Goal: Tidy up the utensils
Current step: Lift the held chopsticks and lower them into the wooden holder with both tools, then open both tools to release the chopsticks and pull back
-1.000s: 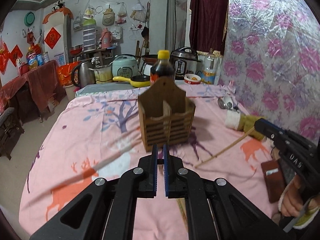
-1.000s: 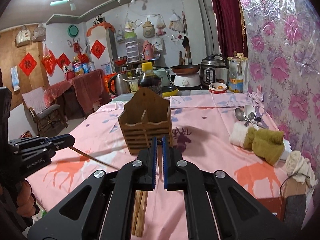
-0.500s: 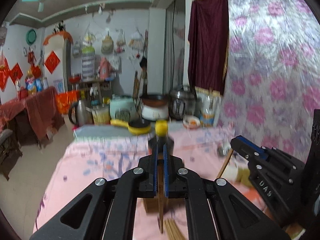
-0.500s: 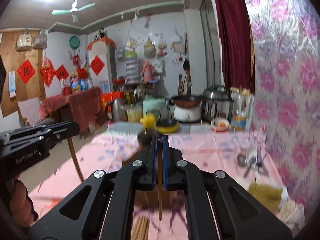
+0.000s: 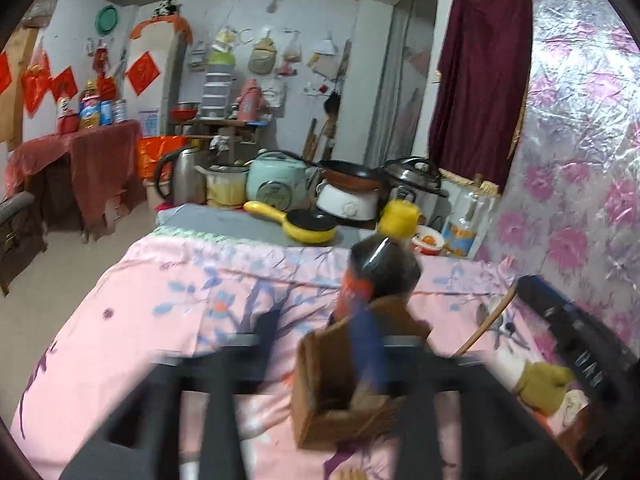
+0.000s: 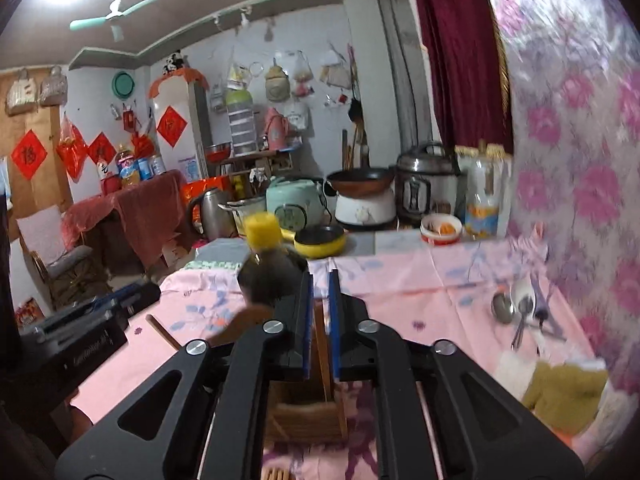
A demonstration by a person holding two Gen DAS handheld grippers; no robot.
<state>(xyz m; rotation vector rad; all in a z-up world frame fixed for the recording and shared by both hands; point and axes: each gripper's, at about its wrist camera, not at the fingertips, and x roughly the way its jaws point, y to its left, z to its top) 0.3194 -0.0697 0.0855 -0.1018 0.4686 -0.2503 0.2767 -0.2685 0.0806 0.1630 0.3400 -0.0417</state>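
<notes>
A wooden utensil holder (image 5: 344, 380) (image 6: 308, 412) stands on the pink tablecloth in front of a dark sauce bottle (image 5: 380, 268) (image 6: 272, 268). My left gripper (image 5: 316, 344) is blurred above the holder, its jaws wide and opening, with nothing clearly between them. In the right wrist view it shows at the left (image 6: 80, 328), a chopstick (image 6: 162, 330) slanting below its tip. My right gripper (image 6: 320, 312) hovers over the holder, its jaws opening. A chopstick (image 6: 322, 352) (image 5: 484, 328) hangs loose between the pads.
Metal spoons (image 6: 516, 308) lie at the right by the flowered wall. An olive cloth (image 6: 560, 392) (image 5: 540, 384) sits nearer. More chopsticks (image 6: 276, 474) lie below the holder. Cookers, a kettle and a yellow pan (image 5: 308, 228) crowd the far end.
Both grippers rose from the table in front of the holder and moved forward over it. Their jaws, shut on chopsticks before, have parted, the left widely.
</notes>
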